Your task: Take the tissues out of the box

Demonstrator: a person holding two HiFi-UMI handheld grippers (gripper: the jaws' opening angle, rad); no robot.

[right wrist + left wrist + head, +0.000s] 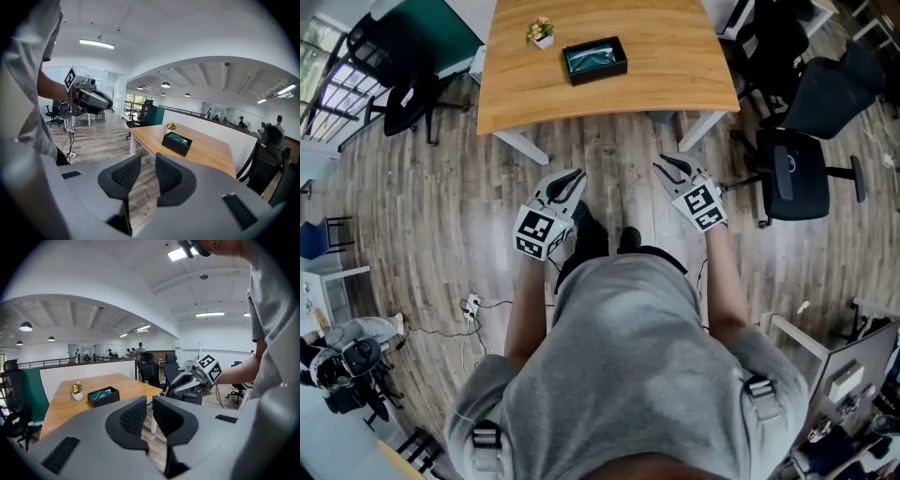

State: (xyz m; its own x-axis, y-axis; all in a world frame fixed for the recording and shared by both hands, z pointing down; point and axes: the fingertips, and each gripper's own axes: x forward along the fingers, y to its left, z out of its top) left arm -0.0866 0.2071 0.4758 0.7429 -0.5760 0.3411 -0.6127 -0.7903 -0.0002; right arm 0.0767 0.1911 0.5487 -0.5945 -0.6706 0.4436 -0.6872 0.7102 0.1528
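- Grey shirt (628, 375) of the person fills the bottom of the head view, with both forearms reaching forward over the wooden floor (441, 206).
- Left hand-held gripper (570, 180) is clenched almost fully, only a slit between its pads, and nothing sits in that slit.
- Right hand-held gripper (667, 167) is released, its jaws standing apart with only floor showing between them.
- Tissue box (594, 60), black and open-topped, stands on the worktop (675, 66) ahead, well apart from both grippers, with a small potted flower (542, 34) just beside it.
- Teal contents (591, 58), presumably the tissue pack, lie inside the box; whether any sheet sticks up is too small to tell.
- Progress, as I judge it: nothing is done yet. No tissue lies on the worktop, neither gripper carries one, and the person has yet to close in on the worktop.
- Left to do: approach, steady the box, pinch the tissues and draw them out.
- Count: two hand-held grippers, one tissue box, one potted flower, one worktop.
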